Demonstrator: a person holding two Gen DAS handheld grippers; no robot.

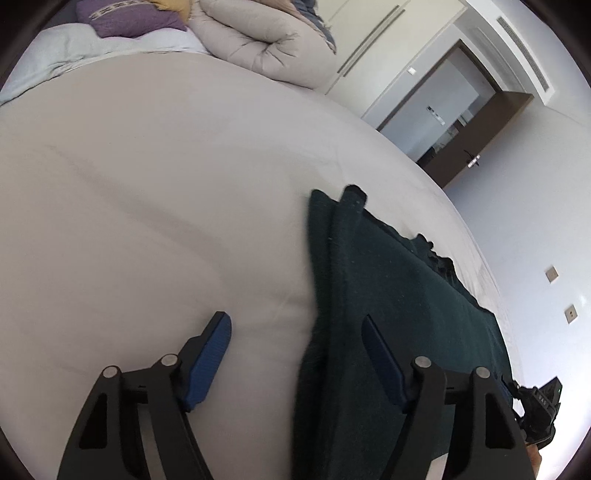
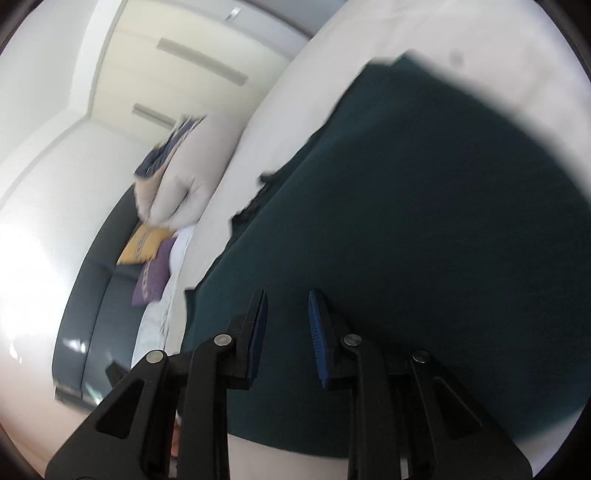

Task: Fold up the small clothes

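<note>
- Blue-padded fingers of the left gripper [image 1: 297,347] stand wide apart, gripping nothing; the dark green cloth's [image 1: 388,295] folded edge lies between them.
- Right gripper [image 2: 287,321]: narrow gap, nothing pinched, above the cloth [image 2: 424,221].
- Cloth lies on the bed [image 1: 166,203].
- Beyond: duvet [image 1: 258,40], purple cushion [image 1: 133,22], wardrobe [image 2: 177,62], door [image 1: 469,155].

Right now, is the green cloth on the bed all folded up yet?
Not yet. Done: the dark green garment lies on the pale bed cover with one edge doubled over. In hand: nothing; the left gripper is open over that edge, and the right gripper shows a gap above the cloth. Left: probably more folds, since it still lies wide.
</note>
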